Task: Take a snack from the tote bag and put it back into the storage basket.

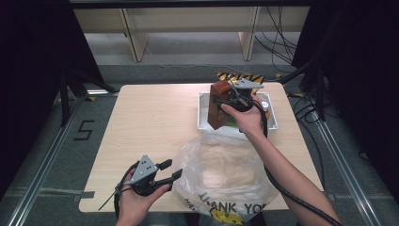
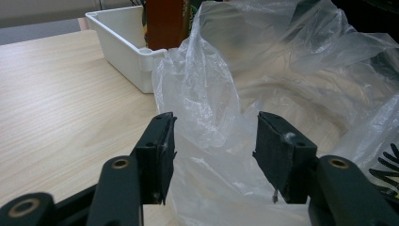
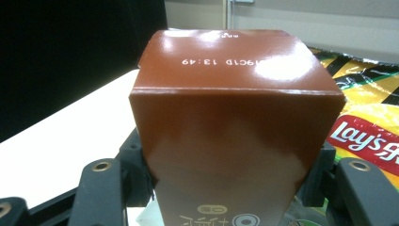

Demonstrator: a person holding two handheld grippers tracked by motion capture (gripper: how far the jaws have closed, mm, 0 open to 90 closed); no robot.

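Wooden surface (image 1: 155, 122); right claw (image 1: 226, 100) pinching upright brown carton (image 1: 218, 101) over white bin (image 1: 203, 113); plastic bag (image 1: 226, 174) nearer person; left claw (image 1: 170, 170) spread at bag rim.

We see a light wood table (image 1: 150, 122) on grey floor. A white bin (image 1: 202, 113) sits on its far right part, empty wall facing us in the left gripper view. A yellow-red Lay's bag (image 3: 362, 136) lies low at right in the right gripper view; we can't tell whether it is inside the bin. A yellow-black striped patch (image 1: 235, 76) sits just past the table's far edge. A taped "5" (image 1: 83, 130) marks the floor left of the table, beside a metal rail (image 1: 47, 155). Wooden legs (image 1: 134, 40) and loose cables (image 1: 282, 42) are at the back.
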